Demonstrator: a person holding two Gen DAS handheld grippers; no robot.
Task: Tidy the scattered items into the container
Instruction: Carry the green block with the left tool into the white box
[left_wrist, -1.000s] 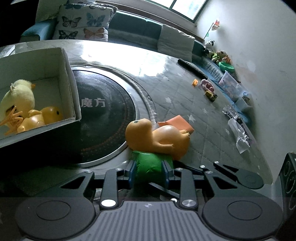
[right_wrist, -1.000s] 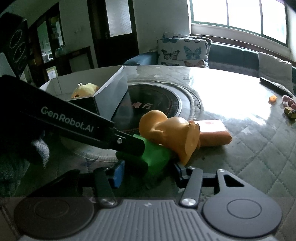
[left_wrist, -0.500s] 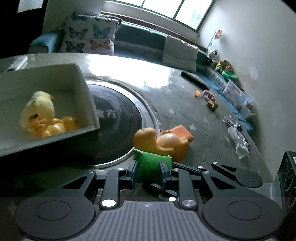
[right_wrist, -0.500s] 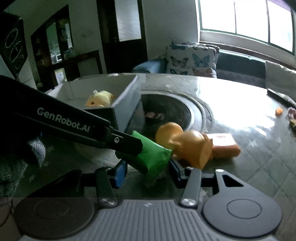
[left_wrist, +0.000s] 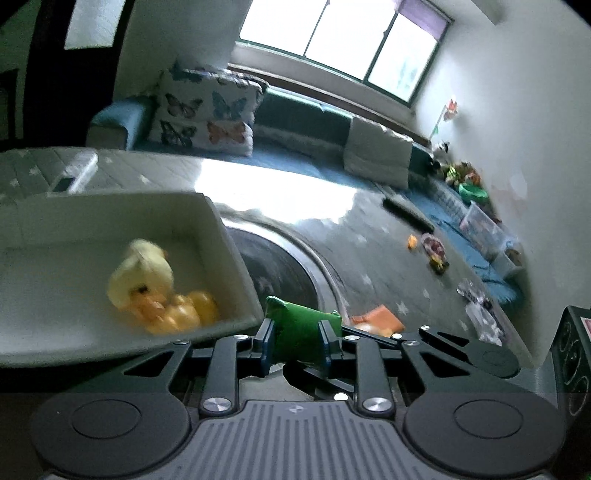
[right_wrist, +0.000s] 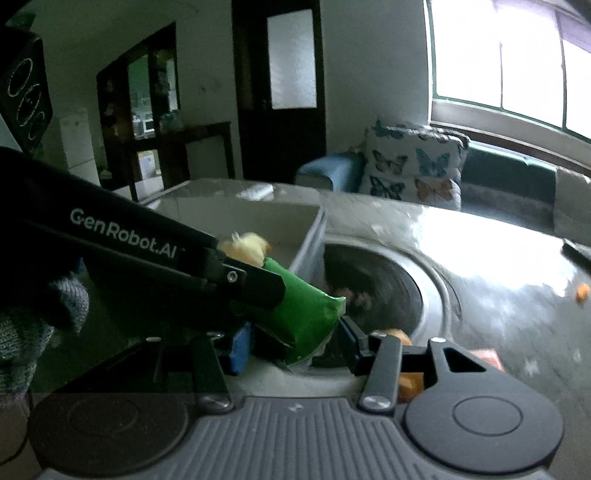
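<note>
My left gripper (left_wrist: 297, 338) is shut on a green packet (left_wrist: 300, 328) and holds it in the air just right of the white box (left_wrist: 229, 240). The box holds a yellow plush chick (left_wrist: 142, 269) and yellow rubber ducks (left_wrist: 181, 310). In the right wrist view the left gripper's arm reaches in from the left with the green packet (right_wrist: 306, 317) between my right gripper's (right_wrist: 295, 347) spread fingers, which do not touch it. The orange duck toy (right_wrist: 402, 373) is mostly hidden behind the right gripper. An orange packet (left_wrist: 380, 317) lies on the table.
A dark round inset (left_wrist: 277, 273) fills the table's middle. Small toys (left_wrist: 432, 247) and a black remote (left_wrist: 406, 214) lie toward the far right; clear bags (left_wrist: 480, 314) near the right edge. A sofa with butterfly cushions (left_wrist: 207, 114) stands behind.
My left gripper has lifted the green packet off the table and carried it left toward the white box. Both cameras rose; the orange duck toy stayed on the table.
</note>
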